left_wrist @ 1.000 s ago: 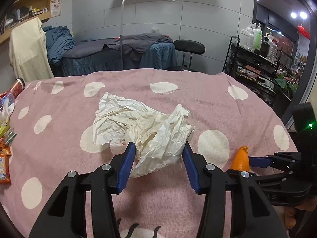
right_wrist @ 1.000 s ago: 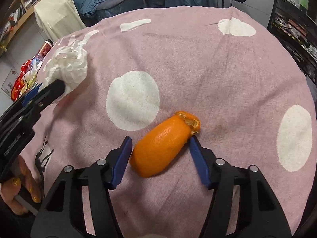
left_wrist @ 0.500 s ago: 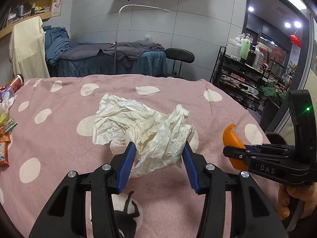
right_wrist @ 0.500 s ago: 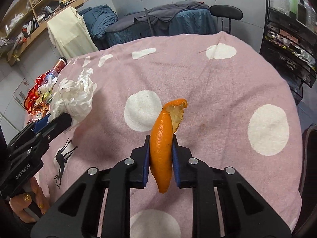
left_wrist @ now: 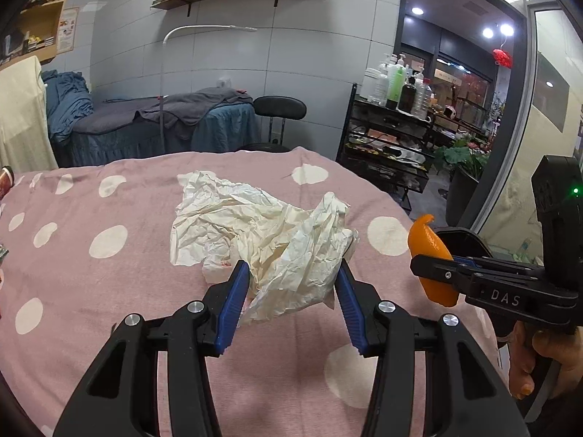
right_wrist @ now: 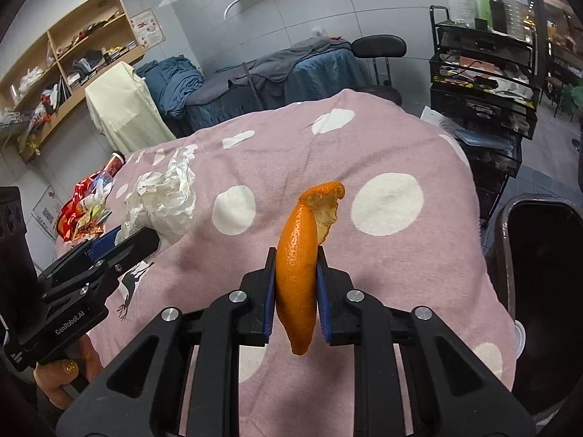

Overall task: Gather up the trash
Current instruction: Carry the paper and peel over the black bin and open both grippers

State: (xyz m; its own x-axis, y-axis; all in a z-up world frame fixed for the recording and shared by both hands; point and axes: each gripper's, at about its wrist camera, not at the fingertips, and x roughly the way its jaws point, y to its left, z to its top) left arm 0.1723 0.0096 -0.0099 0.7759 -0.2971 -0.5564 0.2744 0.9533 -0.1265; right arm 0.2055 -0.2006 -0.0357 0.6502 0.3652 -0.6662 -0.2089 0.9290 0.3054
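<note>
My left gripper is shut on a crumpled white tissue, its blue pads pressing the near end of the wad above the pink dotted tablecloth. The tissue also shows in the right wrist view, with the left gripper at lower left. My right gripper is shut on an orange peel and holds it upright above the table. In the left wrist view the peel and right gripper are at the right edge.
A black bin stands off the table's right edge. Snack wrappers and a bottle lie at the table's left side. A black shelf cart, a stool and a massage bed stand beyond.
The right gripper closed on the orange peel, lifted it off the cloth and carried it higher. The left gripper rose with the tissue still gripped.
</note>
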